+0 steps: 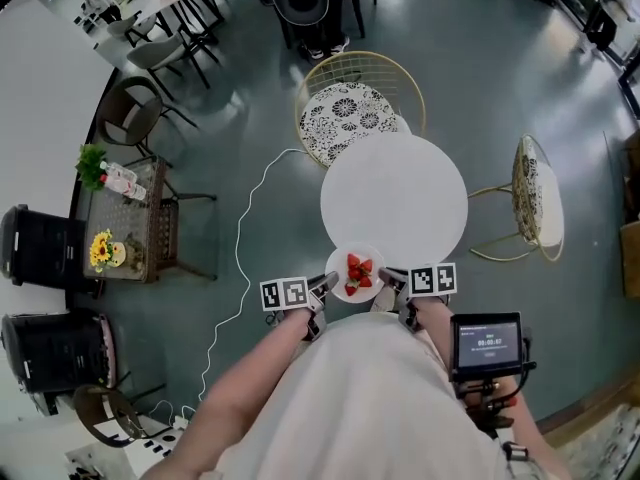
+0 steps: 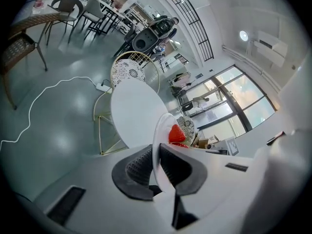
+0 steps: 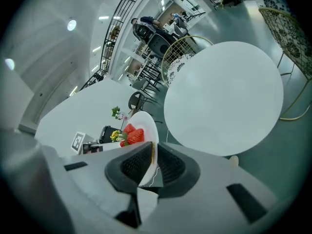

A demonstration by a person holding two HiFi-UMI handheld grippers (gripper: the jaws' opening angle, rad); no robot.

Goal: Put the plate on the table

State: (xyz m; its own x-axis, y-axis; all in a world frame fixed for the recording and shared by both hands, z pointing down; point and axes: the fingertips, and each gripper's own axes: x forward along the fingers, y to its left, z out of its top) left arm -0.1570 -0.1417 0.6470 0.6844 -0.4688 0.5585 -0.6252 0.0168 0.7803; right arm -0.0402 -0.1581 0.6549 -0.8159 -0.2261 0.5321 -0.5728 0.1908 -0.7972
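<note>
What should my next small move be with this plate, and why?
Probably carry the plate forward, level, until it is fully over the round white table, then lower. The left gripper and right gripper clamp opposite rims, and the head view shows the plate only at the table's near edge, strawberries on it.

Rim of plate (image 1: 340, 266) hidden inside left claw (image 2: 156, 155) and right claw (image 3: 153, 156), handheld screen (image 1: 486, 341) text unreadably small

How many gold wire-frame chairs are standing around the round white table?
2: one gold wire-frame chair at the far side of the round white table, the other at its right. The person's body hides the near side, so another may be hidden.
</note>
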